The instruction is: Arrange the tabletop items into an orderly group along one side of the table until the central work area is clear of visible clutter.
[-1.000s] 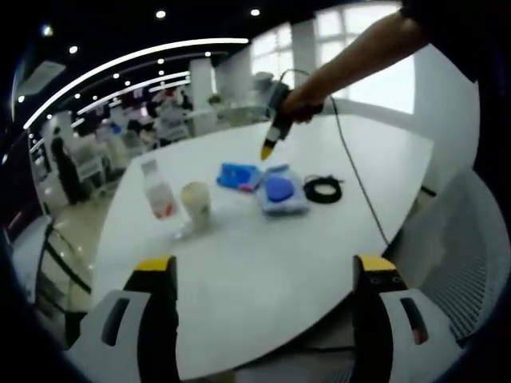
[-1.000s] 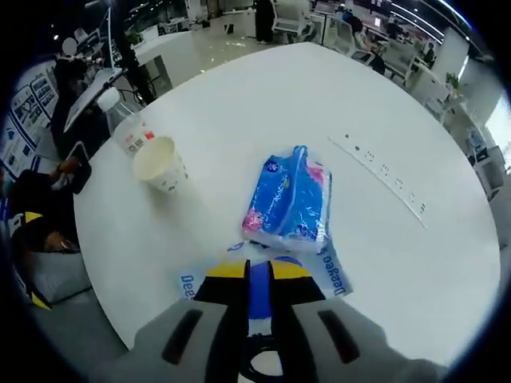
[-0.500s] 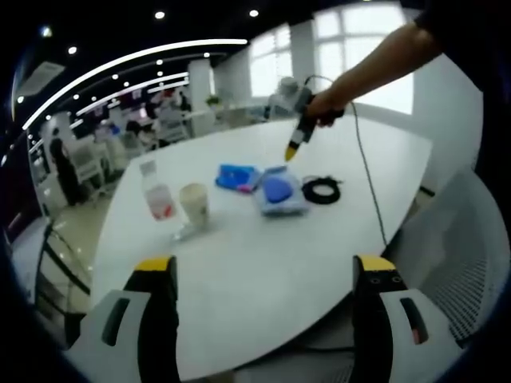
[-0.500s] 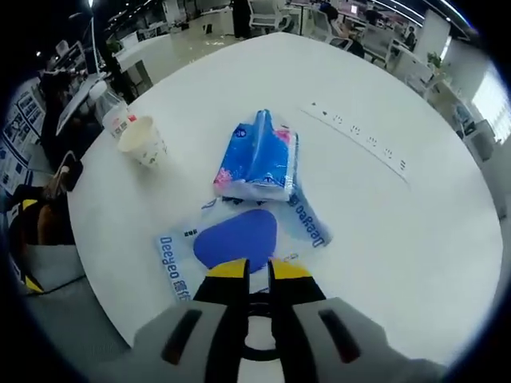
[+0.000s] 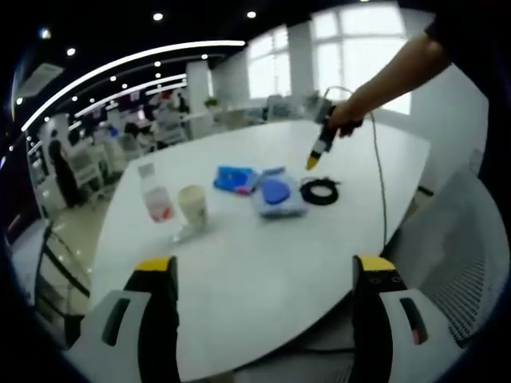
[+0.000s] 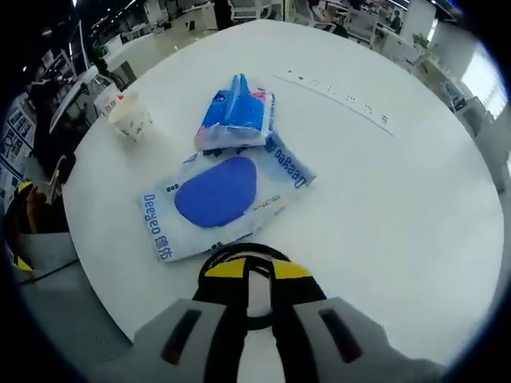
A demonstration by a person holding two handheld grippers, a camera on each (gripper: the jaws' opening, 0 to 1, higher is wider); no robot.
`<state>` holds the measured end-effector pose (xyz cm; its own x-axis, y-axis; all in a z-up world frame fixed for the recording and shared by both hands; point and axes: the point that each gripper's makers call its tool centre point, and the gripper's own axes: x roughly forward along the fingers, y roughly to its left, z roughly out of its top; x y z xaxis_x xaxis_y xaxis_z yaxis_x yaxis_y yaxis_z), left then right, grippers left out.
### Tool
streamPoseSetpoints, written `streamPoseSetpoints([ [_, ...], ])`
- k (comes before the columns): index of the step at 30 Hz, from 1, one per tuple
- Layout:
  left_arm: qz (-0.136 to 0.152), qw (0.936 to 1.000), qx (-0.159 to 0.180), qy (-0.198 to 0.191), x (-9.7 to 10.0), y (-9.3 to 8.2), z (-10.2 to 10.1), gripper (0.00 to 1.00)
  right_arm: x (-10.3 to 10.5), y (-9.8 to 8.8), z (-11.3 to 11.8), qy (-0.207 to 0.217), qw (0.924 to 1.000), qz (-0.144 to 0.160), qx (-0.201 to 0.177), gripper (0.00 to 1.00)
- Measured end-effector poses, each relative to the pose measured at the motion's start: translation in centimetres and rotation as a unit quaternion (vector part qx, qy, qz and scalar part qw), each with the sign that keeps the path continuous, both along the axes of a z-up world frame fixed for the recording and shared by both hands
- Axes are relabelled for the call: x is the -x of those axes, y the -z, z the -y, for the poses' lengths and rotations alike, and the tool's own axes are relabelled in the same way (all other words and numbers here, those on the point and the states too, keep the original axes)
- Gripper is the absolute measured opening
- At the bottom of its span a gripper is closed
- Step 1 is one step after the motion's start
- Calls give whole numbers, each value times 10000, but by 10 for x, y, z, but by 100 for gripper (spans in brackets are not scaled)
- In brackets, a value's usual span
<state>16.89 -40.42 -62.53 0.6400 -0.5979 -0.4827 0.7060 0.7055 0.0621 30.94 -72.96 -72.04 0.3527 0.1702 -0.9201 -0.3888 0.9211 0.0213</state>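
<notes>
Lifted and drawn back, right gripper (image 6: 249,270) hovers over coiled cable (image 5: 320,191).

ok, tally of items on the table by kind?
Water bottle: 1
Paper cup: 1
Blue tissue pack: 1
Wet wipes pack: 1
Coiled black cable: 1
Total: 5

Open-plan office, probably, white round table (image 5: 263,263), rows of ceiling lights (image 5: 136,56), distant desks (image 5: 172,120), mesh chair (image 5: 459,247)
</notes>
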Motion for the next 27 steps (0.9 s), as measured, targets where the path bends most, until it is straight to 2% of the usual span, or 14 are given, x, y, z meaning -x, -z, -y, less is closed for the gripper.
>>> streamPoseSetpoints([
  [5, 10, 10000, 10, 6, 0, 0, 0, 87, 17, 11, 9, 122, 9999, -107, 23, 9],
  [13, 20, 10000, 2, 10, 1, 0, 0, 87, 33, 21, 21, 270, 9994, -208, 57, 10],
  [27, -5, 10000, -35, 15, 2, 0, -1, 86, 44, 35, 38, 564, 9979, -277, 165, 11],
])
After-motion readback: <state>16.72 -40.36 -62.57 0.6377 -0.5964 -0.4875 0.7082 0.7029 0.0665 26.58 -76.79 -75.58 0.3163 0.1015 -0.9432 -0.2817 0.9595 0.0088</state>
